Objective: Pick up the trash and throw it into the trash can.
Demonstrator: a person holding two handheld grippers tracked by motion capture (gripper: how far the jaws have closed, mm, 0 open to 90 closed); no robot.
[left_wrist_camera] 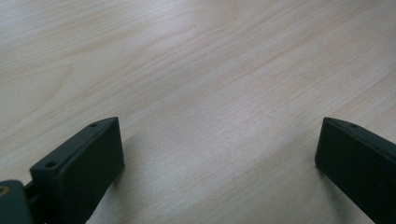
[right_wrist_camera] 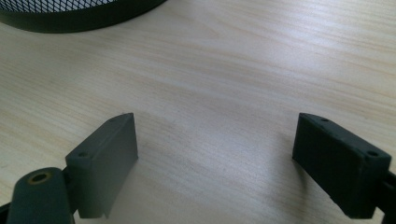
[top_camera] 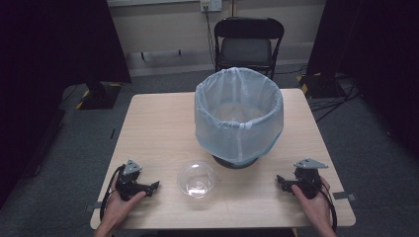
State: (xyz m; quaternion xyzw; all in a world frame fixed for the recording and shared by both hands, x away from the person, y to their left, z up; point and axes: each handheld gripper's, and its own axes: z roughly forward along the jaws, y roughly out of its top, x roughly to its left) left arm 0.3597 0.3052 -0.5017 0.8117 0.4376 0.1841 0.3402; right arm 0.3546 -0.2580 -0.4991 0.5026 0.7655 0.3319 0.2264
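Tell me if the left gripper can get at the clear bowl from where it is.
Probably yes. The left gripper rests open on the table, jaws pointing toward the bowl, with bare wood between them.

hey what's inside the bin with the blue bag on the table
The bin is lined with a pale blue bag folded over its rim. Looking in from above, the bag's inside looks empty, only light liner showing. The near inner wall and the bottom corners are hidden by the rim.
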